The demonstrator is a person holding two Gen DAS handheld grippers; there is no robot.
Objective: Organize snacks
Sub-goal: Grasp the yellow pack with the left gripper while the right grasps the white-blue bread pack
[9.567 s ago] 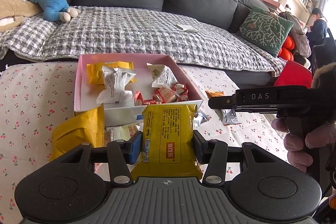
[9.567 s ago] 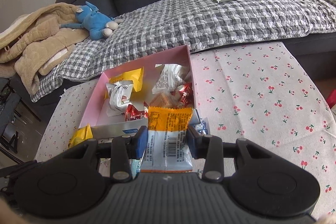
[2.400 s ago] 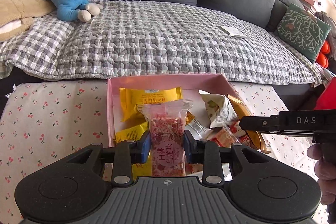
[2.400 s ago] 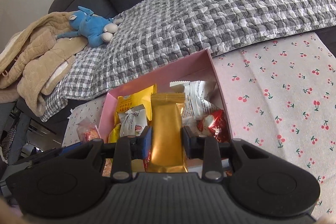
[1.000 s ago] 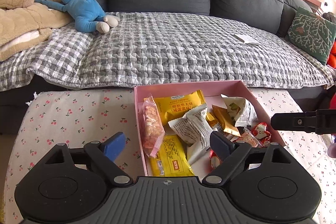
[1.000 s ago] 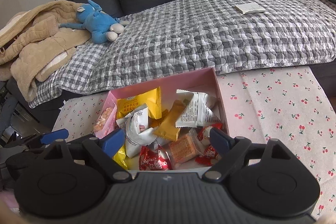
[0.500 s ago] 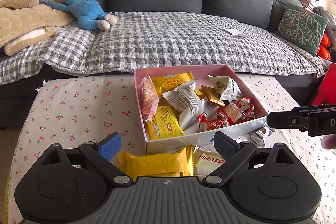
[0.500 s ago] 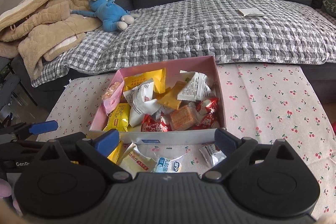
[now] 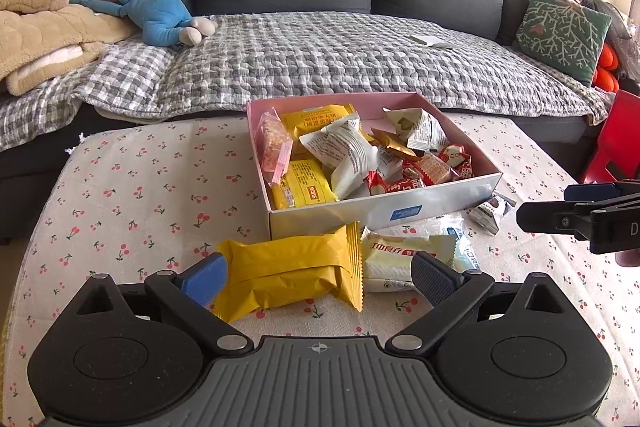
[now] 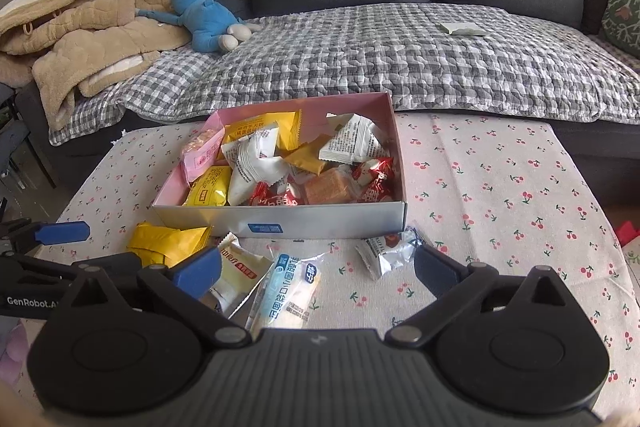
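Now both grippers hang spread over loose snacks.
Left gripper (image 9: 318,277), just widened, straddles the yellow packet (image 9: 292,269); right gripper (image 10: 318,273), likewise, straddles the blue-white packet (image 10: 290,291) before the pink box (image 10: 320,221).

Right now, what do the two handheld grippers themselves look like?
Both are matte black with ribbed housings, round side discs and silver pivot screws. The left gripper and right gripper each carry one bright blue pad and one dark textured pad. White lettering marks their sides.

Pink snack box (image 9: 400,215), yellow packet (image 9: 292,267) between spread fingers (image 9: 202,277)
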